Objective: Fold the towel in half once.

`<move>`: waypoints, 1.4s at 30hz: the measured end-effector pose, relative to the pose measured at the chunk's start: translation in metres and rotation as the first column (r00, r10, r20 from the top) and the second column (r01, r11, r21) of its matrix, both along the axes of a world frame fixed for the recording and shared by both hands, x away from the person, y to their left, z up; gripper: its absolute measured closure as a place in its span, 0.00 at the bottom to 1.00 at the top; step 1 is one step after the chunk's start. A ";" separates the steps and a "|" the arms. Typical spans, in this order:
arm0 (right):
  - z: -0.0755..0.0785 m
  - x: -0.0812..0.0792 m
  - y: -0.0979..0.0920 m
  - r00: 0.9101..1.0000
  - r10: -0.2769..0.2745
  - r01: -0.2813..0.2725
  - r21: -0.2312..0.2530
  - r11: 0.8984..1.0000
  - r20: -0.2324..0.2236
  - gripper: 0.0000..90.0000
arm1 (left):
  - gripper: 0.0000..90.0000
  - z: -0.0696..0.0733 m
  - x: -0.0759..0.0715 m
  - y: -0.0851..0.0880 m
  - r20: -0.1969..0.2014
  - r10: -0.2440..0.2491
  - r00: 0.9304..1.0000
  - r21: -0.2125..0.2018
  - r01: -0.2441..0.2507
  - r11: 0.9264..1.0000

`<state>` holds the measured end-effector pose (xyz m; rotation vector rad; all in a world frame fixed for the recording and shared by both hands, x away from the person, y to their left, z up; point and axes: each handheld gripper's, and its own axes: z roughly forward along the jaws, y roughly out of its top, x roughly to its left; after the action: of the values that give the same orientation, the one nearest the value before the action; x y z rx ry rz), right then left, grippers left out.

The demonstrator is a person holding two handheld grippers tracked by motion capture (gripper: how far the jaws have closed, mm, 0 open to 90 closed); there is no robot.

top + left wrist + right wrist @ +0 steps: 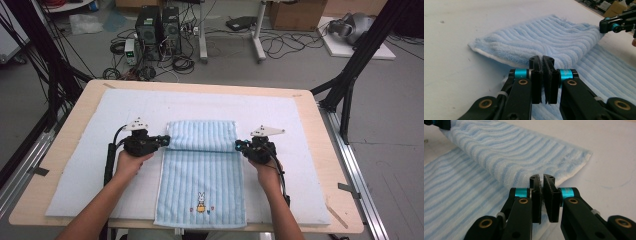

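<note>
Both grippers (165,141) (239,145) seemingly clamped on folded blue towel (201,165) edges.

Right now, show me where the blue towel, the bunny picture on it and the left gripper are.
blue towel (202,167): high view, on the flat striped part below the fold.
bunny picture (201,202): high view, on the embroidered figure near the towel's near edge.
left gripper (543,62): left gripper view, between the jaw tips, shut on the towel's edge.

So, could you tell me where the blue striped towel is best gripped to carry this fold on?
Grip the blue striped towel at the two ends of its folded-over edge, each gripper coming in level from its own side. The left gripper and right gripper already pinch there; the doubled cloth gives a firm bite.
</note>
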<state>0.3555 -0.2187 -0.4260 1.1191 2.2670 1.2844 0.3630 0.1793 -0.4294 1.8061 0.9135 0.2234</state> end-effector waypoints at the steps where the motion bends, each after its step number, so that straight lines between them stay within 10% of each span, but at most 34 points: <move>1: -0.001 -0.002 -0.001 1.000 0.005 -0.005 -0.004 1.000 -0.013 0.95 | 0.95 -0.001 -0.003 0.000 -0.001 -0.004 1.000 0.000 0.004 1.000; 18: -0.007 -0.035 -0.003 0.997 0.043 -0.046 -0.034 0.998 -0.070 0.94 | 0.93 -0.014 -0.031 0.003 -0.045 -0.063 0.997 0.053 0.065 0.996; 21: -0.010 -0.034 -0.003 0.996 0.024 -0.028 -0.042 0.999 -0.091 0.83 | 0.76 -0.015 -0.029 0.004 -0.039 -0.021 0.999 0.049 0.023 0.999; 26: -0.004 -0.033 -0.016 0.997 -0.041 0.044 0.047 0.998 -0.067 0.63 | 0.50 -0.010 -0.018 0.010 -0.020 0.077 0.997 0.021 -0.076 0.997; 42: -0.004 -0.030 -0.026 0.992 -0.103 0.107 0.060 0.992 -0.067 0.45 | 0.48 -0.007 0.047 -0.008 -0.062 0.195 0.979 0.088 -0.189 0.978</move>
<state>0.3253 -0.2448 -0.4297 1.3008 2.1930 1.3055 0.4101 0.1708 -0.4361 1.8097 1.1448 0.3252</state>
